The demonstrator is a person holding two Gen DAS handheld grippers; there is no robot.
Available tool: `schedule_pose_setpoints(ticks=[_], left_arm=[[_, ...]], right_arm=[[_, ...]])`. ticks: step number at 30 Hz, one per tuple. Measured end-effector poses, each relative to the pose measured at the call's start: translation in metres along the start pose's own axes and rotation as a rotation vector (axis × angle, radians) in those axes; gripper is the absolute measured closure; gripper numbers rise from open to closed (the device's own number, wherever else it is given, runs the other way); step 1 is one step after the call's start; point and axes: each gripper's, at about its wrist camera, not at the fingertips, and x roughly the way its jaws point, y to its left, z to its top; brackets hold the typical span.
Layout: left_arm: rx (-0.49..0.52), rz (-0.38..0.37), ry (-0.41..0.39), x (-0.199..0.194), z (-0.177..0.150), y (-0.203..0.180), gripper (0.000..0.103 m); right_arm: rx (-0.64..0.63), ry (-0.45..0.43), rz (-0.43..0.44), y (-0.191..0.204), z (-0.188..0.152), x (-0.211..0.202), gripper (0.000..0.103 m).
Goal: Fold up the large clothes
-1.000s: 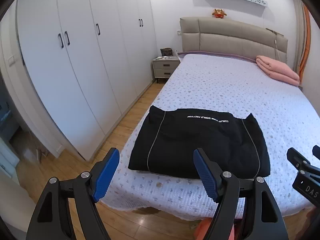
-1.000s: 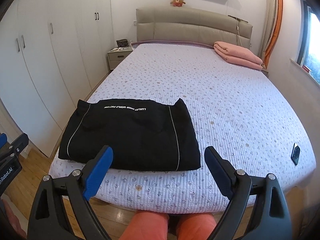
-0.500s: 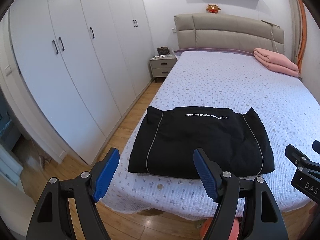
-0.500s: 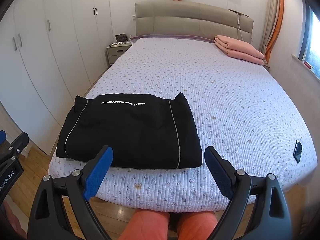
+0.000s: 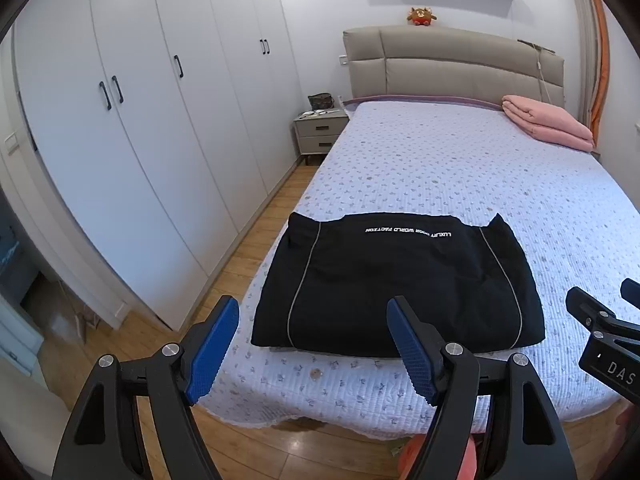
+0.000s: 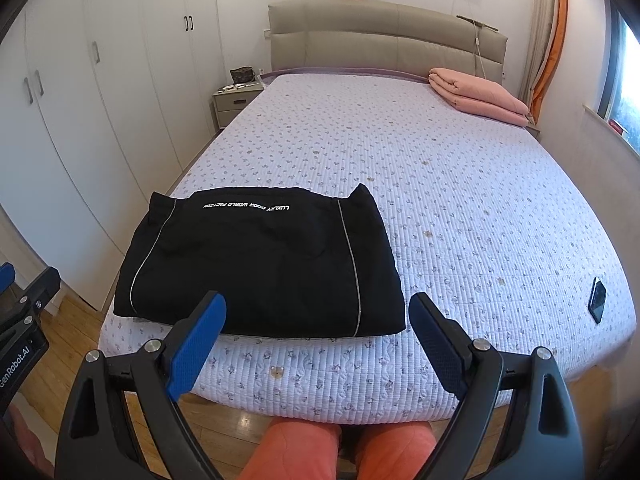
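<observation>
Near the foot of the bed (image 6: 460,184), toward its left corner, the black garment (image 6: 260,264) lies folded into a flat, roughly square bundle, its near edge close to the mattress edge. Both tools hang short of it over the floor: the left tool (image 5: 312,344) and the right tool (image 6: 318,340) each stand wide with nothing between the blue pads.

The risk from here is the fabric itself — it looks thin and smooth, stacked in several layers, so a pinch on the near edge could catch only the top layer and peel the fold open. A grab that drags toward the person could also pull the bundle off the edge onto the wood floor. Uneven lifts by the two tools would skew the pale piping lines and leave a crooked fold.

The quilted bedspread is stitched and lightly ridged, likely offering some grip under the cloth. A phone (image 6: 598,299) lies well apart at the right edge.
</observation>
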Motion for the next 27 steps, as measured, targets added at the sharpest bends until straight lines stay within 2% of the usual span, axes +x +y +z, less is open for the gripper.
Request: schedule_pose_setpoints(ticks=[27], left_arm=[[-0.001,0.000,0.012,0.0012,-0.0047,0.0018,0.025]], right_arm=[[-0.009,0.021,0.013,0.0036,-0.0017,0.0036,0.009]])
